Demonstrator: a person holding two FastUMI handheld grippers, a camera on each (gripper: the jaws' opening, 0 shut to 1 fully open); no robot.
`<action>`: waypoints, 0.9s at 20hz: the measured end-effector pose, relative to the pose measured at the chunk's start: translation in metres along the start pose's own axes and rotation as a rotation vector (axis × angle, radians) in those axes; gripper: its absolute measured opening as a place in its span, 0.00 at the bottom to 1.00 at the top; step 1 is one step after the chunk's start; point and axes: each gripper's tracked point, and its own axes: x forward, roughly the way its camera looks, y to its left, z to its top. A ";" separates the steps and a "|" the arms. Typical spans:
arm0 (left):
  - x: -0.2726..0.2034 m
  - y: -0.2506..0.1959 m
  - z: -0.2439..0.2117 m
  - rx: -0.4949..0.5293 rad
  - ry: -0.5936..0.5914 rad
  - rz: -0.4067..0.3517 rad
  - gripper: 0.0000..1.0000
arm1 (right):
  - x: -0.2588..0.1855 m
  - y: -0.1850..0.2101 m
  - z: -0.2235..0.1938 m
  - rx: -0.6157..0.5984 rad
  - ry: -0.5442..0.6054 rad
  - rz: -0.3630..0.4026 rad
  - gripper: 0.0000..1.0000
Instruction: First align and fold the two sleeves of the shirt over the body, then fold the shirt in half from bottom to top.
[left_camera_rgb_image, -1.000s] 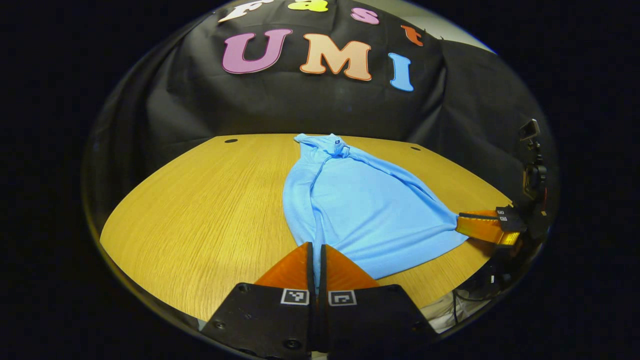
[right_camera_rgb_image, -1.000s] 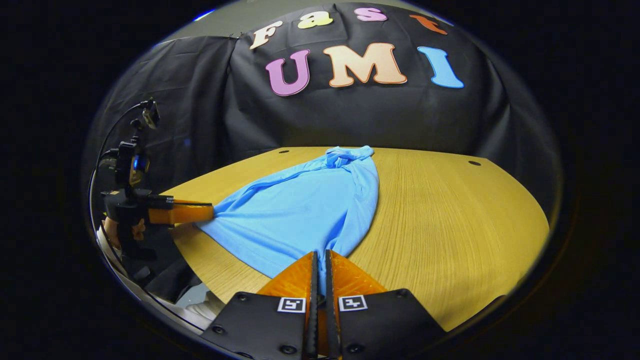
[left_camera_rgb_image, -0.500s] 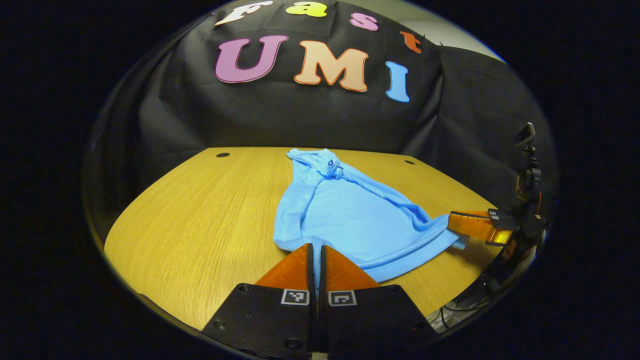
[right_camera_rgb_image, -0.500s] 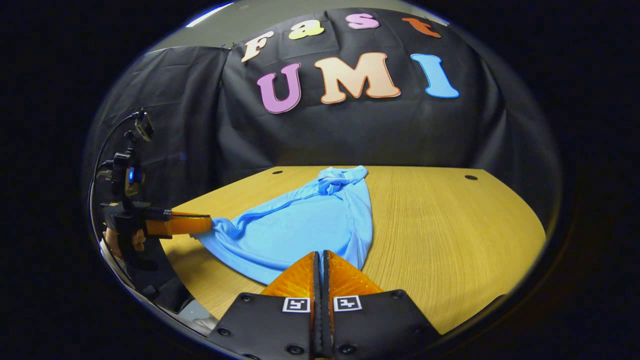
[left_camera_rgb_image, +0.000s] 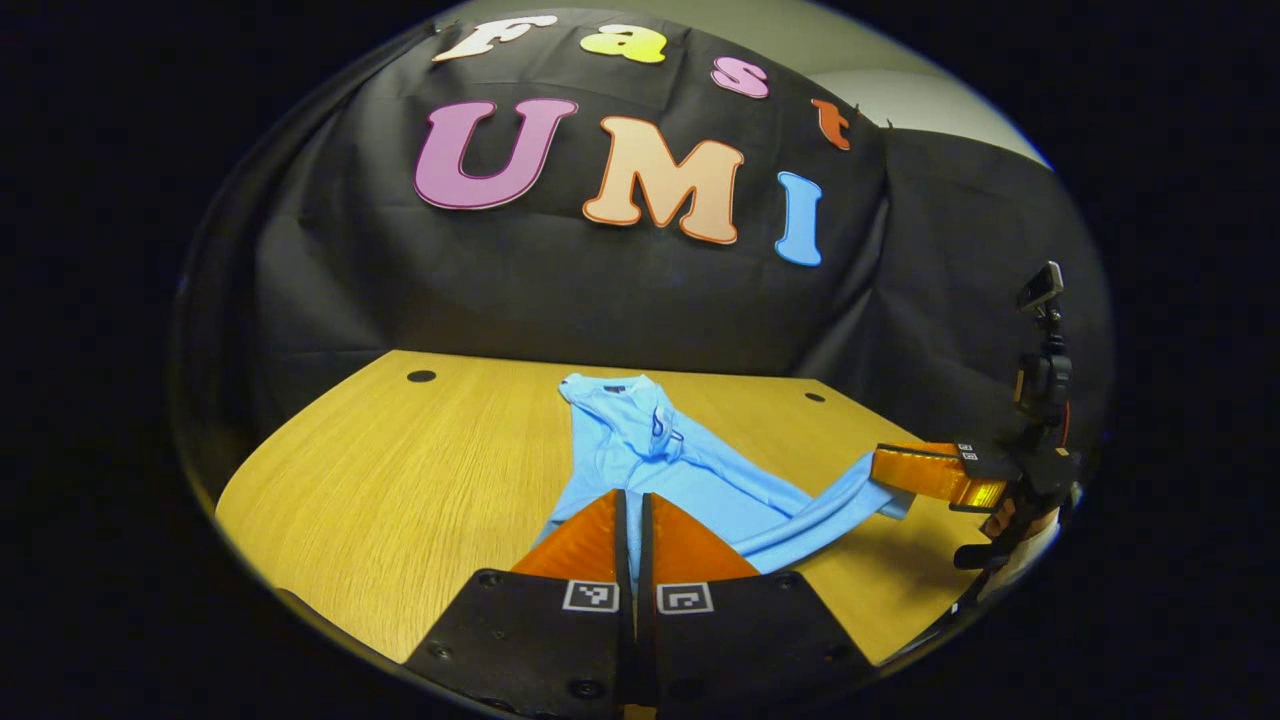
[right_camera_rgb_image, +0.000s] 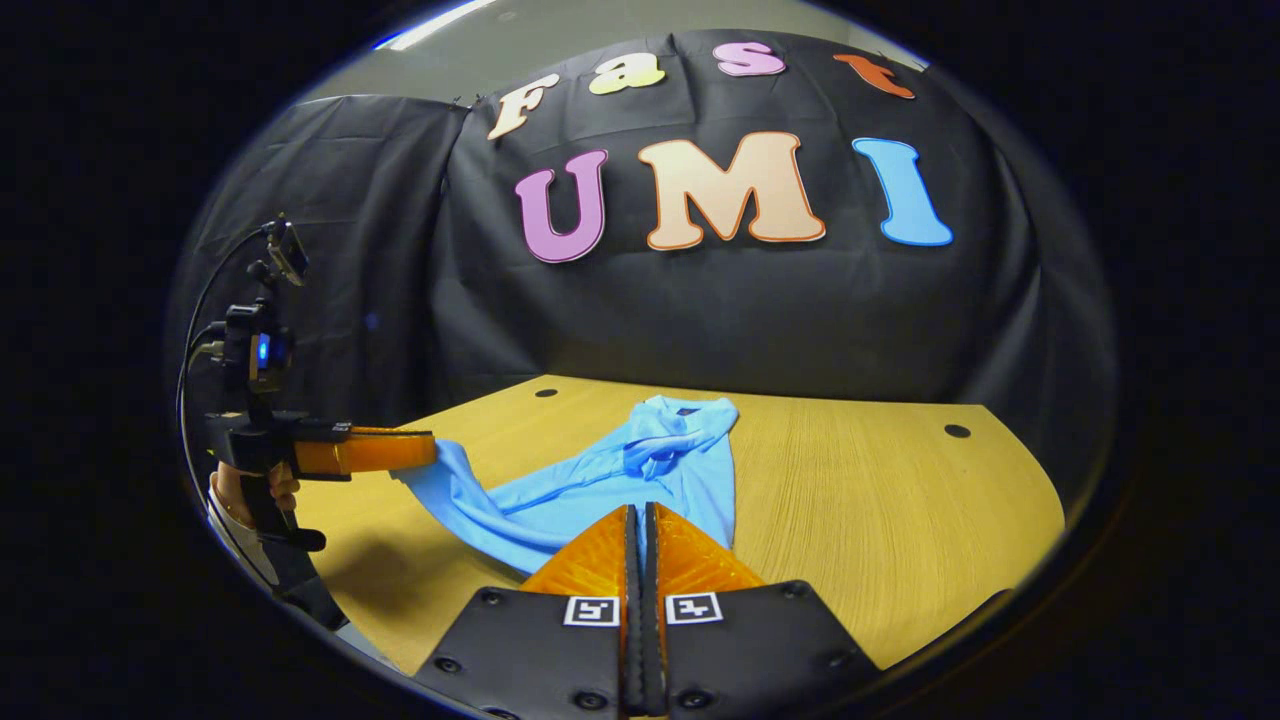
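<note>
One shirt (left_camera_rgb_image: 640, 450); two grippers (left_camera_rgb_image: 630, 500) (right_camera_rgb_image: 640, 515) clamp its hem.

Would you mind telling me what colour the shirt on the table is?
Plain light blue, no pattern. The shirt shows best in the left gripper view.

The shirt (left_camera_rgb_image: 640, 450) is plain light blue, with a small dark patch inside its collar. The tabletop (left_camera_rgb_image: 400, 480) is yellowish wood with fine straight grain and small dark round holes near its far edge. The booth wall (right_camera_rgb_image: 700, 300) is black cloth.
</note>
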 end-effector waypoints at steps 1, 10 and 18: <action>0.012 0.006 0.010 -0.001 -0.010 0.004 0.00 | 0.013 -0.009 0.009 -0.012 -0.005 -0.017 0.02; 0.132 0.067 0.067 -0.047 -0.041 0.052 0.00 | 0.145 -0.057 0.044 -0.004 0.034 -0.102 0.02; 0.232 0.106 0.078 -0.047 -0.028 0.142 0.00 | 0.254 -0.096 0.049 0.004 0.046 -0.186 0.02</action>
